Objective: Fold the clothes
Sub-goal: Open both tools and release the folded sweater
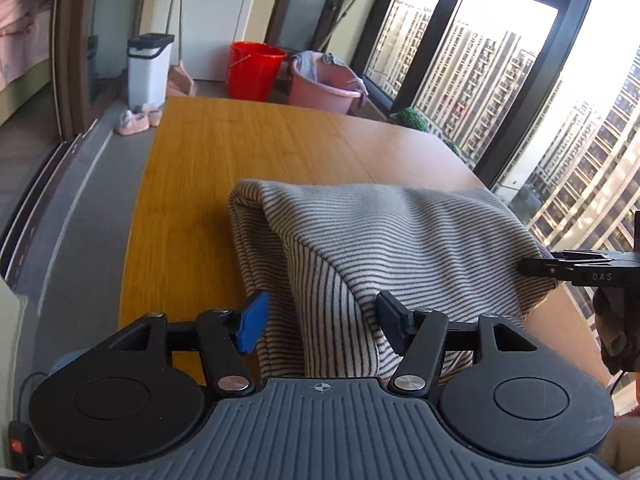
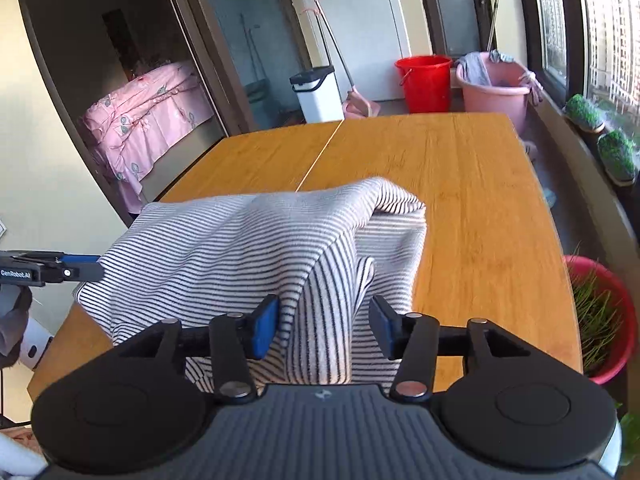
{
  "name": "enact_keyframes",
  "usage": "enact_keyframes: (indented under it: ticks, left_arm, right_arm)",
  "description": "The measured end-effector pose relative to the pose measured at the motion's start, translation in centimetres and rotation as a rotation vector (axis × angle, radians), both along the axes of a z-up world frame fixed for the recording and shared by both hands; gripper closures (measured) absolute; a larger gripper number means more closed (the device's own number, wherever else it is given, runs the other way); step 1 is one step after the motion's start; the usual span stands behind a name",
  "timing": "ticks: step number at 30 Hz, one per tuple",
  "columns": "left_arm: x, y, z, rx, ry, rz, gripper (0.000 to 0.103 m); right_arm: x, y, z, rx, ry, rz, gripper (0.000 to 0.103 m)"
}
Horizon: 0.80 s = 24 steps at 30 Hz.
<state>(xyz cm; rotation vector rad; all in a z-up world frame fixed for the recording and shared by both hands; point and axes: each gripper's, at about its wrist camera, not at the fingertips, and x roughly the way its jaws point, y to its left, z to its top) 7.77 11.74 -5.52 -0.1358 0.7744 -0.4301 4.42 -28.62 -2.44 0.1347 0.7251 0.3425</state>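
Observation:
A grey-and-white striped garment (image 1: 384, 248) lies folded over on the wooden table (image 1: 224, 152); it also shows in the right wrist view (image 2: 248, 240). My left gripper (image 1: 320, 322) is open, its fingers (image 1: 253, 320) either side of a raised fold at the garment's near left corner. My right gripper (image 2: 324, 326) is open too, straddling the near right corner. Each gripper appears from the side in the other's view, the right one (image 1: 536, 267) at the garment's right edge, the left one (image 2: 90, 270) at its left edge.
Beyond the table's far end stand a red bucket (image 1: 254, 68), a pink tub (image 1: 326, 84) with cloths and a white bin (image 1: 148, 68). Windows run along the right. A red pot of grass (image 2: 600, 316) sits by the table's right edge (image 2: 560, 240).

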Motion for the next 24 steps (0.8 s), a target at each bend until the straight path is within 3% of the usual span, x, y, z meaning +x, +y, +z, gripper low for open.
enact_keyframes:
  ticks: [3, 6, 8, 11, 13, 14, 15, 18, 20, 24]
  left_arm:
    - [-0.8, 0.1, 2.3, -0.038, -0.073, -0.027, 0.021]
    - [-1.5, -2.0, 2.9, -0.033, -0.086, -0.105, 0.007]
    - [-1.3, -3.2, 1.8, 0.019, -0.061, -0.107, 0.007]
    - [0.3, -2.9, -0.7, -0.004, 0.033, -0.057, 0.008]
    - [1.3, -2.0, -2.3, -0.033, 0.082, -0.019, 0.013]
    - [1.6, -1.9, -2.7, -0.042, 0.088, -0.002, 0.021]
    - [1.8, -1.8, -2.9, -0.051, 0.083, 0.007, 0.034]
    - [2.5, -2.1, -2.8, -0.057, 0.057, 0.008, 0.042]
    - [3.5, -2.6, -1.8, -0.038, 0.026, 0.001, 0.059]
    - [6.1, -2.7, 1.9, -0.055, -0.085, 0.009, 0.062]
  right_arm:
    - [-0.7, -0.1, 2.4, -0.018, -0.115, -0.004, 0.052]
    - [-0.5, 1.0, 3.5, -0.063, -0.142, 0.044, 0.045]
    - [0.0, 1.7, 2.6, -0.098, -0.117, 0.049, 0.037]
    - [1.3, 1.5, 0.1, -0.035, -0.017, 0.032, 0.033]
    - [2.1, 1.3, -1.8, 0.022, 0.055, 0.015, 0.036]
    - [2.3, 1.4, -2.4, 0.042, 0.072, 0.013, 0.042]
    - [2.3, 1.6, -2.4, 0.049, 0.061, 0.022, 0.057]
    - [3.0, 2.2, -1.3, 0.059, 0.008, 0.041, 0.080]
    - [4.1, 2.6, 0.4, 0.059, -0.043, 0.049, 0.081]
    - [6.5, 3.0, 3.4, 0.039, -0.136, 0.065, 0.081]
